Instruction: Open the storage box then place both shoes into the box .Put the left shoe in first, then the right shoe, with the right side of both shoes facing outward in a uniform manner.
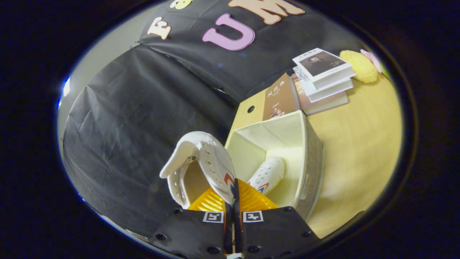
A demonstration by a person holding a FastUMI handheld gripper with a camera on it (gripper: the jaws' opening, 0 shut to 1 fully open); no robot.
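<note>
Clearly the tongs [233, 196] are clenched on the side wall of a white canvas lace-up shoe [201, 163], lifted just beside the open cream fabric storage box [309, 144], where a matching white shoe [267, 174] already lies. Light and soft, the canvas probably buckles under grip; the firmer heel rim seems safer. Its toe and sole are hidden, and beyond the box, books [323, 77] lie on the yellow counter [359, 144]

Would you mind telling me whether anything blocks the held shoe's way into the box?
Nothing visible does. The gripper is shut on the shoe, held up just beside the open box. One shoe already lies on the box floor, with bare floor beside it. The books sit beyond the box.
</note>
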